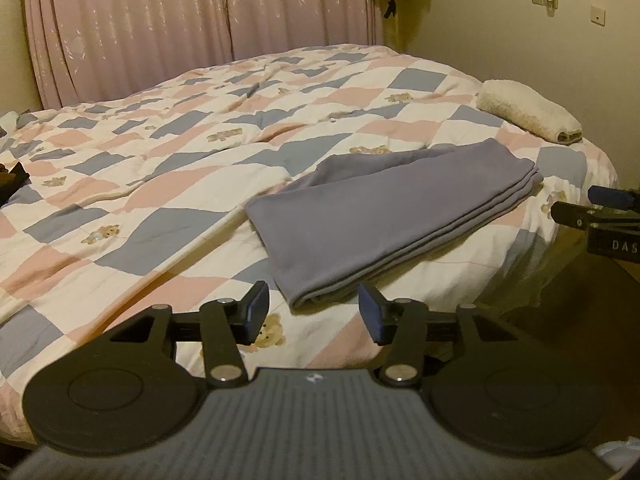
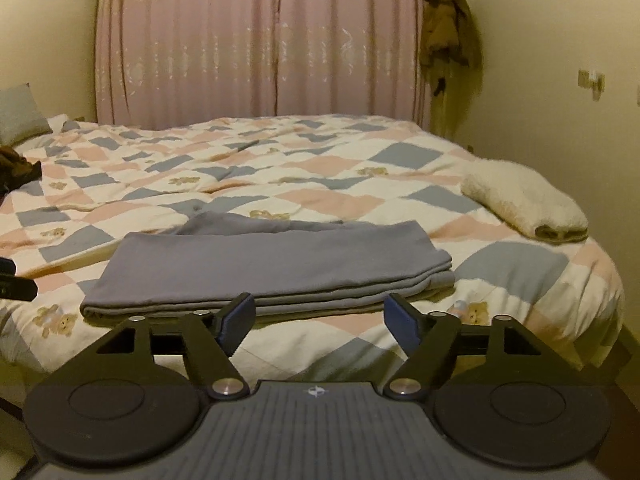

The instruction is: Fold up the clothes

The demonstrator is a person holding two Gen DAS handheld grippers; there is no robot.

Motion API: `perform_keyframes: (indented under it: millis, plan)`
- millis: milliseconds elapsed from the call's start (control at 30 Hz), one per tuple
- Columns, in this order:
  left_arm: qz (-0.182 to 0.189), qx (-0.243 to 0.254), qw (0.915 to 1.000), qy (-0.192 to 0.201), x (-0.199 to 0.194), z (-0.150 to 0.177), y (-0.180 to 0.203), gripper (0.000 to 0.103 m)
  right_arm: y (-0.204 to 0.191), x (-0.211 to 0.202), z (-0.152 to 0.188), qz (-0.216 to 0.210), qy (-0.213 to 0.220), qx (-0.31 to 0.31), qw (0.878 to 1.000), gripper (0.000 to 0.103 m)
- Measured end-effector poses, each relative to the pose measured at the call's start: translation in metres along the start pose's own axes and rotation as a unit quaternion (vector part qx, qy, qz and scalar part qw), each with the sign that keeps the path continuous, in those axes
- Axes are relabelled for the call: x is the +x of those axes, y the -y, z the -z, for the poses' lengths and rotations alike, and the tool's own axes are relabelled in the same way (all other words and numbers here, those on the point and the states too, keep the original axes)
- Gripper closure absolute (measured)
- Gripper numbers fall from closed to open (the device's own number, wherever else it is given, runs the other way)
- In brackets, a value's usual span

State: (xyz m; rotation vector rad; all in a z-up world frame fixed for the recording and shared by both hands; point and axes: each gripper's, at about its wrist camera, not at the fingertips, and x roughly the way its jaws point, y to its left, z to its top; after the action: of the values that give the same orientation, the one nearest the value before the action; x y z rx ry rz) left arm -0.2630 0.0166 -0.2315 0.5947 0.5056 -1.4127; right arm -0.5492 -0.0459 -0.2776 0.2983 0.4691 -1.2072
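A grey garment (image 1: pixel 384 216) lies folded into a long flat stack on the checked quilt (image 1: pixel 168 184), near the bed's front edge. In the right wrist view the same grey garment (image 2: pixel 272 272) stretches left to right just beyond the fingers. My left gripper (image 1: pixel 314 312) is open, held just short of the stack's near end, with nothing between its pads. My right gripper (image 2: pixel 320 320) is open too, hovering in front of the stack's long folded edge and not touching it. At the left wrist view's right edge the right gripper (image 1: pixel 596 208) shows partly.
A rolled cream towel (image 1: pixel 528 110) lies at the bed's right corner, seen as a cream towel (image 2: pixel 524 204) from the right wrist. Dark clothing (image 2: pixel 18 166) sits at the far left of the quilt (image 2: pixel 340 168). Pink curtains (image 2: pixel 264 40) hang behind; a brown garment (image 2: pixel 448 20) hangs in the corner.
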Motion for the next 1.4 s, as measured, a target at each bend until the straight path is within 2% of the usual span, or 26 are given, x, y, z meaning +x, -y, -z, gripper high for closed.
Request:
perform_keyframes:
  millis: [100,167,267,400,500,533,633,733,900,1000,1033,1133,1200,1300,1333,1367,1400]
  plan:
    - [0.006,-0.005,1.0000,0.005,-0.003,0.001,-0.003,0.055,-0.006,-0.005,0.000,0.000,0.010,-0.015,1.000,0.024]
    - [0.023,-0.025,0.9994,0.005,-0.002,0.004,-0.014,0.055,-0.013,-0.005,0.002,-0.005,0.016,-0.030,0.999,0.024]
    - [0.044,-0.076,0.9961,-0.012,0.011,0.010,-0.042,0.055,-0.028,0.000,0.006,-0.016,0.018,-0.064,0.998,0.024]
    - [0.070,-0.144,0.9864,-0.036,0.037,0.014,-0.084,0.055,-0.063,0.020,0.013,-0.047,0.014,-0.128,0.991,0.025]
    - [0.099,-0.200,0.9733,-0.051,0.065,0.011,-0.116,0.055,-0.101,0.039,0.017,-0.082,0.018,-0.189,0.978,0.028]
    - [0.107,-0.218,0.9684,-0.056,0.075,0.009,-0.125,0.056,-0.116,0.044,0.018,-0.098,0.022,-0.207,0.973,0.032]
    - [0.120,-0.260,0.9556,-0.067,0.099,0.002,-0.152,0.056,-0.160,0.059,0.022,-0.143,0.033,-0.261,0.954,0.033]
    - [0.138,-0.282,0.9465,-0.074,0.118,-0.004,-0.166,0.056,-0.200,0.077,0.032,-0.155,0.040,-0.319,0.934,0.036]
    - [0.166,-0.307,0.9331,-0.087,0.150,-0.012,-0.173,0.056,-0.230,0.107,0.055,-0.111,0.044,-0.385,0.915,0.041]
    - [0.184,-0.332,0.9204,-0.093,0.174,-0.015,-0.175,0.056,-0.235,0.116,0.065,-0.090,0.058,-0.414,0.904,0.045]
    - [0.191,-0.341,0.9156,-0.095,0.182,-0.016,-0.175,0.056,-0.236,0.118,0.067,-0.087,0.064,-0.422,0.900,0.050]
    - [0.208,-0.368,0.9008,-0.098,0.206,-0.019,-0.175,0.055,-0.239,0.124,0.070,-0.077,0.073,-0.439,0.892,0.050]
    - [0.210,-0.382,0.8944,-0.099,0.221,-0.021,-0.175,0.055,-0.241,0.128,0.073,-0.071,0.078,-0.449,0.887,0.050]
    - [0.202,-0.389,0.8930,-0.103,0.240,-0.022,-0.176,0.057,-0.244,0.135,0.080,-0.057,0.088,-0.472,0.875,0.050]
    - [0.198,-0.388,0.8941,-0.103,0.244,-0.022,-0.176,0.065,-0.245,0.137,0.082,-0.053,0.092,-0.478,0.872,0.054]
    - [0.194,-0.387,0.8955,-0.103,0.248,-0.022,-0.176,0.068,-0.245,0.140,0.083,-0.051,0.092,-0.482,0.870,0.058]
    - [0.196,-0.387,0.8954,-0.103,0.251,-0.023,-0.175,0.073,-0.244,0.142,0.081,-0.054,0.088,-0.475,0.874,0.069]
